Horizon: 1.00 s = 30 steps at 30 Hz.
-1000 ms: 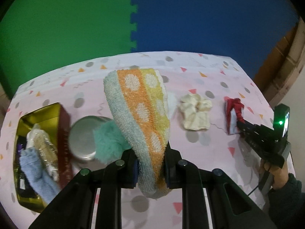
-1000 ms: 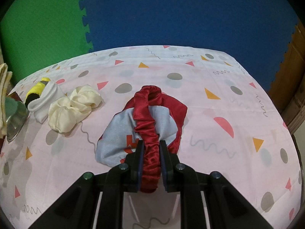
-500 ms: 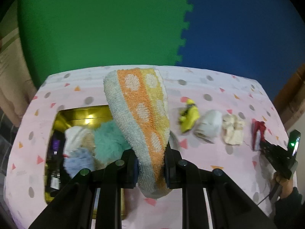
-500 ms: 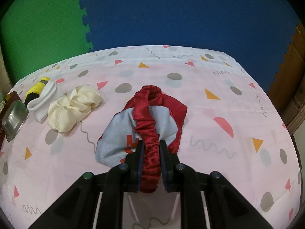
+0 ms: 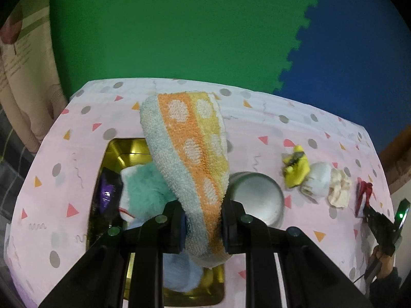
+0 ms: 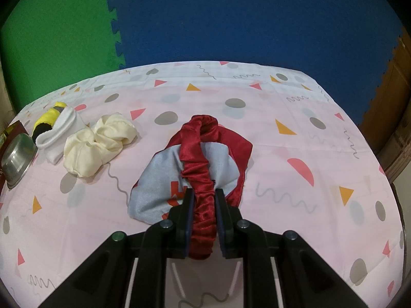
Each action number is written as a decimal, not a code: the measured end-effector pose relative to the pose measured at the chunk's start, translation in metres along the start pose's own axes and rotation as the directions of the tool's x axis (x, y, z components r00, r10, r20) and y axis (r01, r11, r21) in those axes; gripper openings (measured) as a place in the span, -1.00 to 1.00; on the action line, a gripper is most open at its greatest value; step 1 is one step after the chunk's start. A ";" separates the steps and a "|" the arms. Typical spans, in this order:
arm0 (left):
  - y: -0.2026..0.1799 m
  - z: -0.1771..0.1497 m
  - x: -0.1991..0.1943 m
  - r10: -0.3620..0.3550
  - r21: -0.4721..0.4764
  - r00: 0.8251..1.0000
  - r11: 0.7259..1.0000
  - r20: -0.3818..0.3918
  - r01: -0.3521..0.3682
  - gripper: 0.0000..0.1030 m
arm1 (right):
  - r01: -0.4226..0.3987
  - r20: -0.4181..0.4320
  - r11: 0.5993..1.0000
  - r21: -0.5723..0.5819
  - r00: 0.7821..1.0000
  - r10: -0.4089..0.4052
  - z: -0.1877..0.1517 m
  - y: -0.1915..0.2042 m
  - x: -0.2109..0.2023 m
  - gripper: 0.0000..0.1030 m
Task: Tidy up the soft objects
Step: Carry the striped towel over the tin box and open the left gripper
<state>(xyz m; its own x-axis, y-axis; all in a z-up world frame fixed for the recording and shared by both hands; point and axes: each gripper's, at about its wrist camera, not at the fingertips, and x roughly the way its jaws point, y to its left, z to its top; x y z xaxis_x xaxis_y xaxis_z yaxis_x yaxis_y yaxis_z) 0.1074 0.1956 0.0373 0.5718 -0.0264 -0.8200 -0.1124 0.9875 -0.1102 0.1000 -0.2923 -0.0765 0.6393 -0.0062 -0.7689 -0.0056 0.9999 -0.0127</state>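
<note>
Left wrist view shows the left hand-held gripper [image 5: 203,227] clamped on a dotted orange-and-yellow terry cloth [image 5: 190,159] above the gold tin [image 5: 123,151] on the counter [image 5: 77,159], while the right hand-held gripper [image 6: 203,218] pinches a red scrunchie [image 6: 199,169] well right of the tin.

Gold tin [image 5: 113,151] crowded: teal fluffy item [image 5: 143,187], purple packet [image 5: 106,192], pale blue cloth [image 5: 179,274] inside; only the far end shows bare floor. Spotted towel [image 5: 195,164] hangs from left gripper [image 5: 203,224] over the tin, blocking the middle. Steel bowl [image 5: 257,200] sits just beside the tin's right wall. Right of it, a row closely packed: yellow item [image 5: 295,172], white sock [image 5: 318,179], cream scrunchie [image 5: 339,190]. Worktop [image 6: 295,133] is bare right of and behind the red cloth [image 6: 203,159] clamped in the right gripper [image 6: 203,222]; bare strip also in front of the scrunchie.
</note>
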 end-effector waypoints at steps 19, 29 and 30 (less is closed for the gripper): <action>0.047 0.010 0.063 -0.026 -0.096 0.992 0.995 -0.127 0.013 -0.59 | 0.009 0.000 1.000 -0.008 1.000 -0.009 0.000 0.000 0.000 -0.67; 0.045 0.013 0.067 0.000 -0.063 0.991 0.998 -0.137 -0.009 -0.22 | 0.013 -0.001 1.000 -0.013 1.000 -0.013 0.000 0.001 -0.001 -0.67; 0.046 0.014 0.067 0.003 -0.068 0.991 0.998 -0.136 -0.012 -0.16 | 0.013 -0.001 1.000 -0.013 1.000 -0.013 0.000 0.001 -0.001 -0.67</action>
<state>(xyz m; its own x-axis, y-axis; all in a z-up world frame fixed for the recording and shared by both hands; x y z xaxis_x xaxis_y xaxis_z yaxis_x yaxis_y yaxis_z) 0.1514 0.2419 -0.0149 0.4554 -0.0443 -0.8892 -0.1749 0.9748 -0.1382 0.0999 -0.2912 -0.0759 0.6389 -0.0194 -0.7691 -0.0073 0.9995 -0.0313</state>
